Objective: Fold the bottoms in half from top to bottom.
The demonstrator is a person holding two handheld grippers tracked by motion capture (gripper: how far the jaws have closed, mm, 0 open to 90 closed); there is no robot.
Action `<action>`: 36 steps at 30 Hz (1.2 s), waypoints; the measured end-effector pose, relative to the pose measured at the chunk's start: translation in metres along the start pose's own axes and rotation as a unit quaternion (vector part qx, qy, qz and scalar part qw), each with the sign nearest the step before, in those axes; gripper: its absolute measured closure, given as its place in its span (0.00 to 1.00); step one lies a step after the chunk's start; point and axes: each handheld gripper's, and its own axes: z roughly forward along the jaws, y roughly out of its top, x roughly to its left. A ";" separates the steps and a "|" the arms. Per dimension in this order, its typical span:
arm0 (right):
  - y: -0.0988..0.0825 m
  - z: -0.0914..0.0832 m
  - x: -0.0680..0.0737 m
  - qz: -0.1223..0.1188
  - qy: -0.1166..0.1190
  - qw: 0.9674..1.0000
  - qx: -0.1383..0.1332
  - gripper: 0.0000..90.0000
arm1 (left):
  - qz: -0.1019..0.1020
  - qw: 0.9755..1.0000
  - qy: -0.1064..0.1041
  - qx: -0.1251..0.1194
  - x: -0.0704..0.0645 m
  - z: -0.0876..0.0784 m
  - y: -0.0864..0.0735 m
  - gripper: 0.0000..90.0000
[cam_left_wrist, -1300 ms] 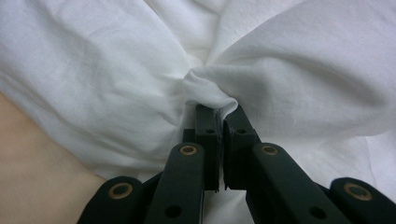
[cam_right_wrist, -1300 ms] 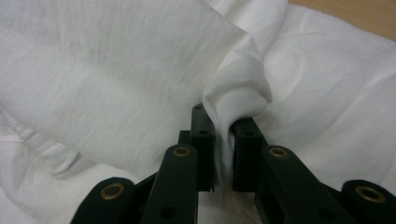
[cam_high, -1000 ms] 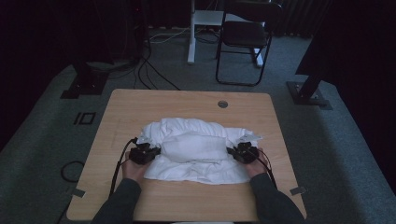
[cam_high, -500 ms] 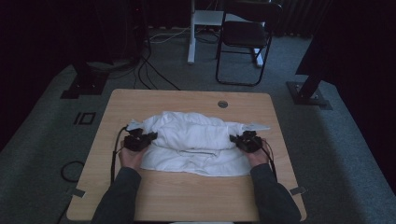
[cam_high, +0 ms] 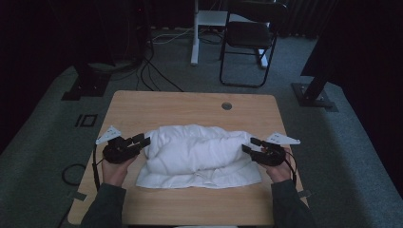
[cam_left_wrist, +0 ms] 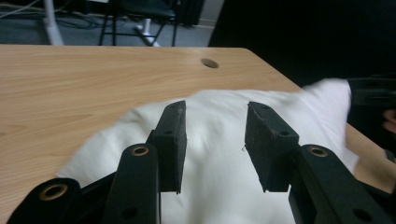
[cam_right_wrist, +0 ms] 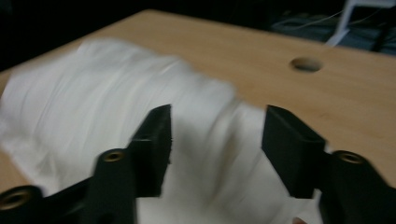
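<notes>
Both grippers have come away from the white cloth (cam_high: pixel 197 154) since the earlier frames, where they were pinching its 2 ends, and the cloth now lies folded over itself as a thick bundle in the middle of the counter (cam_high: pixel 142 107), in the center of the high view. Left gripper (cam_high: pixel 141 140) now stands at the left end of the bundle, just beside the cloth, and its jaws have just been opening; in the left gripper view the left gripper (cam_left_wrist: pixel 215 140) has its 2 pads apart with nothing pressed between them, the cloth (cam_left_wrist: pixel 219 186) lying below and behind the gap. Right gripper (cam_high: pixel 249 145) stands at the right end of the bundle, also just beside it, and its jaws have just been opening too; in the right gripper view the right gripper (cam_right_wrist: pixel 217 149) is released, the pads wide, and the blurred cloth (cam_right_wrist: pixel 93 116) is under them, not gripped. A round hole (cam_high: pixel 226 106) is in the counter above the cloth.
</notes>
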 end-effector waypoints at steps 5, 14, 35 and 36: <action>0.013 -0.002 0.002 0.010 -0.018 1.000 -0.018 0.48 | 0.009 1.000 0.006 0.022 -0.009 0.016 0.011 0.68; 0.024 0.079 0.057 -0.084 -0.048 0.987 0.125 0.63 | 0.067 0.982 -0.022 0.173 -0.061 0.102 -0.025 0.73; -0.052 0.065 0.048 -0.029 -0.031 0.983 0.179 0.67 | 0.042 0.985 0.053 0.161 -0.035 0.054 -0.084 0.62; -0.052 0.066 0.049 -0.024 -0.031 0.983 0.180 0.67 | 0.033 0.987 0.073 0.140 -0.028 0.047 -0.075 0.58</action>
